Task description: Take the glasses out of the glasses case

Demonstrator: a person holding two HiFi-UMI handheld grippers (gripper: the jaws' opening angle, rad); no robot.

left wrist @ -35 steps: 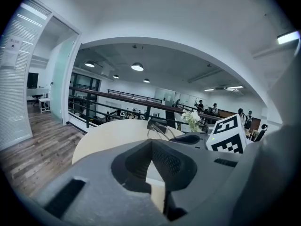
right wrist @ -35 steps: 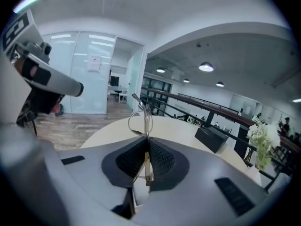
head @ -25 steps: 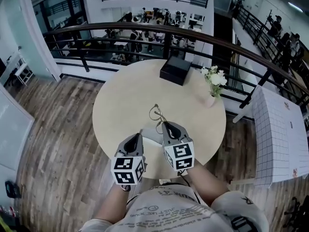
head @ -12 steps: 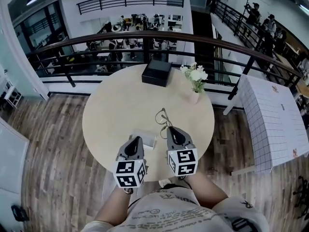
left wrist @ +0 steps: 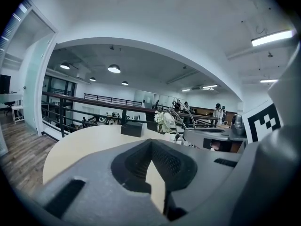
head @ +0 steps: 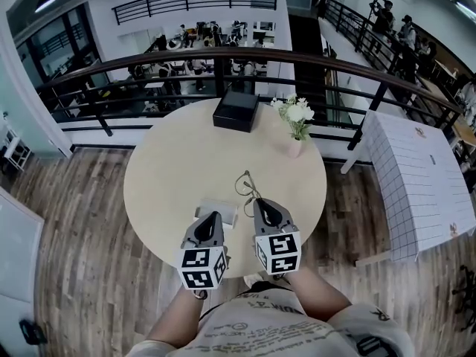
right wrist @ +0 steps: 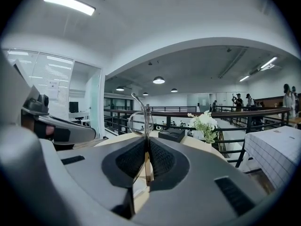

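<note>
Currently right gripper [head: 259, 201] is clamped on the glasses [right wrist: 146, 119], holding them clear of the glasses case [head: 216, 212] on the table [head: 167, 166]. Left gripper [head: 210, 216] is closed and empty. Extraction looks done; next is probably a gentle set-down.

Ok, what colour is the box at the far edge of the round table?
The box is plain black; the head view shows it best.

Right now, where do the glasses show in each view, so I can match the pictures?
Head view: glasses near picture centre, just ahead of the right gripper.
Left gripper view: glasses right of centre, thin wire arcs.
Right gripper view: glasses dead centre, upright between shut jaws.
Shared landmark: black box, visible in all three.
</note>
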